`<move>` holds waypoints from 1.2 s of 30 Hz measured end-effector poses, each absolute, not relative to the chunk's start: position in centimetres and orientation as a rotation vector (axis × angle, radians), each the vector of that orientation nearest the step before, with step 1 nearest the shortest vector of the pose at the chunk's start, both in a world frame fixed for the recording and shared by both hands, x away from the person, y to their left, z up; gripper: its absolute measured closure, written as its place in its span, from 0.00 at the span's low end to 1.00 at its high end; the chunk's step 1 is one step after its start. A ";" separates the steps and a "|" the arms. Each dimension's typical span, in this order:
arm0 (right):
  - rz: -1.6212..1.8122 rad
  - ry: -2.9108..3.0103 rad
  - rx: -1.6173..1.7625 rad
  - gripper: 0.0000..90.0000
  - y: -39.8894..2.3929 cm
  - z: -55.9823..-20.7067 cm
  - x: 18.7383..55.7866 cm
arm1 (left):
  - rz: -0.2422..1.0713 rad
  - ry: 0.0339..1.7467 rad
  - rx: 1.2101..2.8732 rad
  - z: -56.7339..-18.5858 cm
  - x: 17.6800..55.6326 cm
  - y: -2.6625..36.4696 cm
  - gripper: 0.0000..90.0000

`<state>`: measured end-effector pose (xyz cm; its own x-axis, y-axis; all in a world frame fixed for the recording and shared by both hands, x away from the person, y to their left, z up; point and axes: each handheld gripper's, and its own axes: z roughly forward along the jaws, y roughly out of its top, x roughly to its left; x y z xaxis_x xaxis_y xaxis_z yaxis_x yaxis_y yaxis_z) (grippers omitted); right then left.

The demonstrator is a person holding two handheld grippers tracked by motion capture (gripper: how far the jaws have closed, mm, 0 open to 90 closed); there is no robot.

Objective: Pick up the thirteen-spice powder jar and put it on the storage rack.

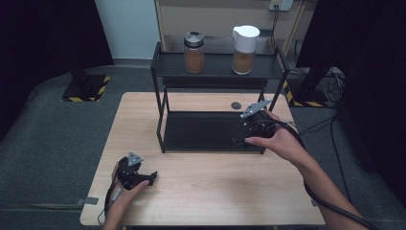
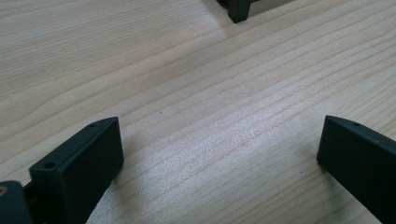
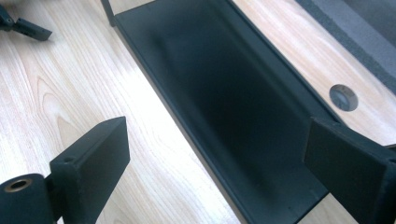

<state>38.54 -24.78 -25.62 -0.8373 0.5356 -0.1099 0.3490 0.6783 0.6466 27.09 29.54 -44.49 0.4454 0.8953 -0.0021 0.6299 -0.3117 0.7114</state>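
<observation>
Pale wood forms the surface (image 1: 206, 191), seen from the high view with a black two-tier rack (image 1: 210, 132) set toward its far edge. Two jars, a metal-lidded jar (image 1: 194, 52) and a white-lidded jar (image 1: 245, 49), are carried well apart on the upper shelf. The right gripper (image 1: 242, 139) is held over the right end of the lower tray, beside the rack's right post. The left gripper (image 1: 152, 176) is laid near the surface's near-left corner, with bare wood between it and the rack.

From the left gripper view, the left gripper (image 2: 219, 154) is seen with its jaws spread wide and nothing between them; a rack foot (image 2: 239, 10) stands far ahead.

From the right gripper view, the right gripper (image 3: 217, 154) is seen spread wide, empty, straddling the lower tray (image 3: 224, 93) and its front rim. A round grommet (image 3: 343, 97) is set in the wood beyond the tray's back edge.
</observation>
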 end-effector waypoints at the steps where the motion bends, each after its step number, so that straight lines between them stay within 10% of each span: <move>1: 0.916 2.606 0.710 0.09 -24.8 -25.9 38.5 | 0.529 1.273 2.053 -44.5 27.1 29.5 0.00; 36: 0.899 2.668 0.803 0.09 -26.4 -32.2 38.2 | 0.532 1.277 2.051 -44.5 27.0 29.5 0.00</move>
